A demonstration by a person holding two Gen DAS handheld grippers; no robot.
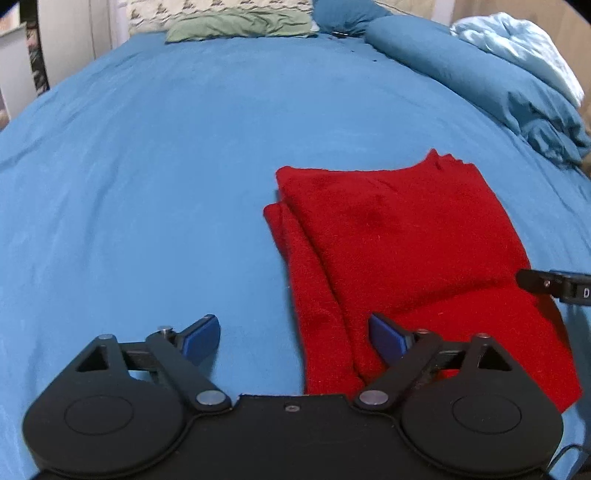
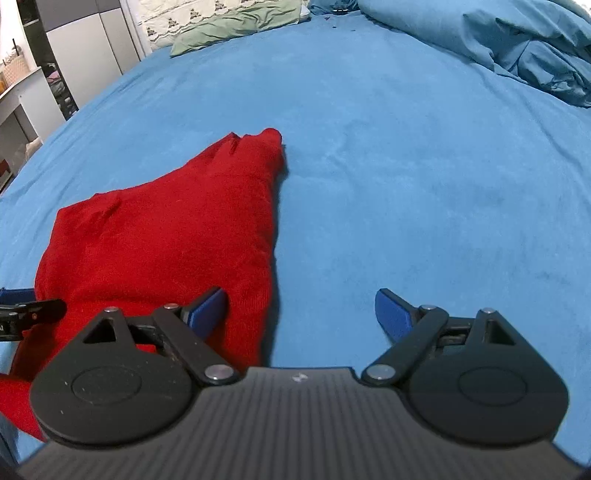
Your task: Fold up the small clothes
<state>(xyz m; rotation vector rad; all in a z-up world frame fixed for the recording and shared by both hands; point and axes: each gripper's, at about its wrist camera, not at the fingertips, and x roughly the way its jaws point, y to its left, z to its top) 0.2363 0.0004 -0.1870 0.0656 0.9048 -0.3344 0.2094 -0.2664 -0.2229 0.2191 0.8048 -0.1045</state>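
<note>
A red cloth (image 1: 402,254) lies on a big blue bed sheet (image 1: 155,177). The cloth is soft and fuzzy, like a little sweater, and it is bright red all over. It is folded over itself, so one layer sits on top of another. A thin strip of the lower layer peeks out along one side.

The left gripper (image 1: 293,338) has its two blue fingers (image 1: 201,338) spread wide apart, and they hold nothing. The near edge of the cloth runs between them, and the finger on the right side sits over the red cloth.

The right gripper (image 2: 301,312) is spread wide too, with nothing in it. Its left finger (image 2: 207,310) is over the edge of the cloth, and its other finger is over the bare sheet.

Far past the fingers are a green pillow (image 1: 240,24) and a bunched blue blanket (image 1: 480,81).
</note>
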